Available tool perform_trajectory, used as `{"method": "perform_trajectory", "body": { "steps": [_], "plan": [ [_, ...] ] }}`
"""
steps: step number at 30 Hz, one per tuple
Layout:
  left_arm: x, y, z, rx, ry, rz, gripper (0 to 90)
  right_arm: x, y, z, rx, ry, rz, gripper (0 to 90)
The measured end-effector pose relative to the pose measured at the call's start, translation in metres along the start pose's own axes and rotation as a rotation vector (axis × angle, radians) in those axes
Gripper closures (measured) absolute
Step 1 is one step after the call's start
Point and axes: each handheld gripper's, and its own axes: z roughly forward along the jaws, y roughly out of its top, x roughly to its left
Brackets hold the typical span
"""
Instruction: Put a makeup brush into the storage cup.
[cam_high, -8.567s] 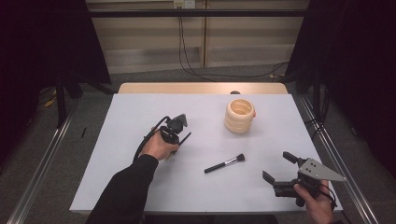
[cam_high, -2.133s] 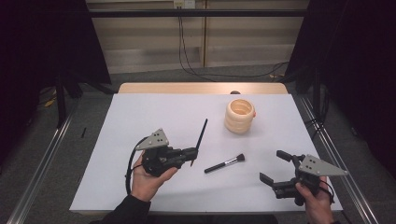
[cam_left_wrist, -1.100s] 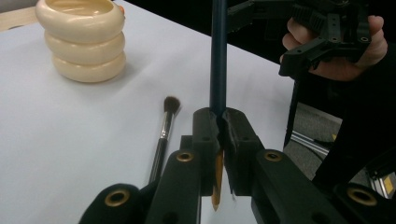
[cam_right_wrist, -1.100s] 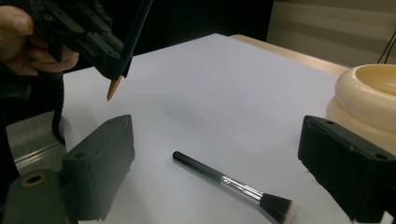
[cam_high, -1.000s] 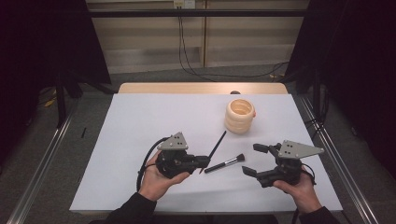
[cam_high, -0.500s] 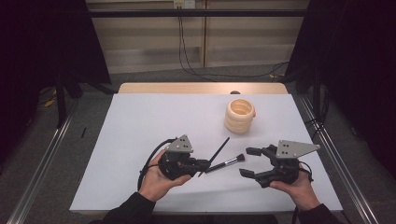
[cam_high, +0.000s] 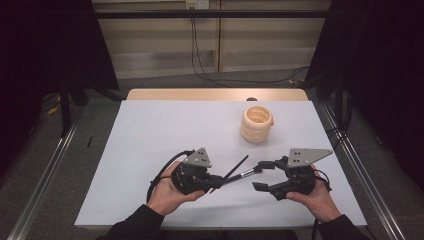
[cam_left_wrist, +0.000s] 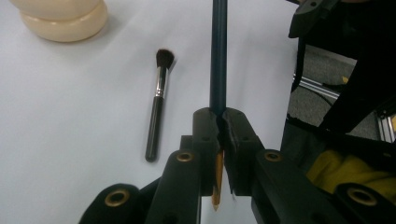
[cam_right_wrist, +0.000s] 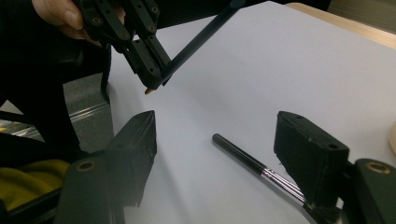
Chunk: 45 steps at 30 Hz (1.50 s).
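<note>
Your left gripper (cam_high: 216, 181) is clamped tight on a dark pencil (cam_left_wrist: 217, 56): the shaft runs out past the jaw tips, and the orange tip pokes out behind the pads, seen in the left gripper view. Your right gripper (cam_right_wrist: 219, 154) has its jaws apart, and they've just been closing. The makeup brush (cam_right_wrist: 254, 165) lies flat on the white table (cam_high: 150, 130) between them, pads not touching it; the bristle end sits by one jaw, the handle end points toward your left gripper. The pencil hangs above the brush handle. The cream ribbed cup (cam_high: 256, 123) stands well beyond both grippers.
</note>
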Motion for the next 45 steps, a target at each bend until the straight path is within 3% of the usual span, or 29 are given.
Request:
{"method": "perform_trajectory", "body": {
  "steps": [1, 2, 5, 9, 10, 11, 14, 15, 16, 18, 29, 35, 37, 40, 44, 45],
  "plan": [
    [0.0, 0.001, -0.002, 0.026, 0.004, 0.019, 84.2, 0.0, 0.001, 0.0, 0.009, 0.008, 0.003, 29.0],
    [0.0, 0.0, -0.001, 0.013, -0.009, 0.015, 84.2, -0.001, 0.002, 0.001, 0.024, 0.009, 0.001, 27.7],
    [0.001, 0.001, -0.001, 0.037, -0.01, 0.026, 84.1, -0.001, 0.005, 0.003, 0.057, 0.026, -0.018, 25.7],
    [0.0, 0.003, -0.001, 0.093, -0.009, 0.054, 84.1, -0.001, 0.01, 0.006, 0.105, 0.047, -0.042, 22.0],
    [-0.002, 0.003, 0.0, 0.085, -0.007, 0.034, 84.1, -0.001, 0.011, 0.007, 0.117, 0.052, -0.041, 19.5],
    [0.0, 0.004, -0.001, 0.117, -0.01, 0.069, 84.1, -0.002, 0.012, 0.009, 0.132, 0.05, -0.047, 18.1],
    [-0.002, 0.005, 0.0, 0.118, -0.01, 0.052, 84.1, -0.004, 0.015, 0.013, 0.17, 0.068, -0.052, 11.8],
    [-0.001, 0.006, -0.001, 0.147, -0.009, 0.079, 84.1, -0.004, 0.016, 0.014, 0.18, 0.073, -0.057, 10.0],
    [-0.002, 0.006, 0.0, 0.143, -0.009, 0.064, 84.1, -0.005, 0.017, 0.015, 0.198, 0.078, -0.064, 8.0],
    [-0.002, 0.006, 0.001, 0.171, -0.012, 0.078, 84.1, -0.004, 0.02, 0.018, 0.227, 0.077, -0.074, 5.8],
    [-0.004, 0.011, 0.007, 0.278, -0.008, 0.105, 84.1, -0.01, 0.026, 0.032, 0.337, 0.122, -0.097, 10.4],
    [-0.005, 0.012, 0.01, 0.345, -0.029, 0.132, 84.1, -0.01, 0.033, 0.036, 0.402, 0.145, -0.141, 21.6],
    [-0.005, 0.013, 0.01, 0.355, -0.043, 0.141, 84.1, -0.01, 0.034, 0.038, 0.427, 0.177, -0.155, 31.8],
    [-0.006, 0.011, 0.013, 0.374, -0.057, 0.144, 84.1, -0.009, 0.035, 0.042, 0.46, 0.2, -0.183, 40.0],
    [-0.006, 0.012, 0.016, 0.426, -0.054, 0.177, 84.1, -0.009, 0.036, 0.048, 0.504, 0.227, -0.2, 42.1],
    [-0.007, 0.012, 0.017, 0.412, -0.053, 0.147, 84.1, -0.009, 0.036, 0.05, 0.51, 0.234, -0.199, 42.1]
  ]
}}
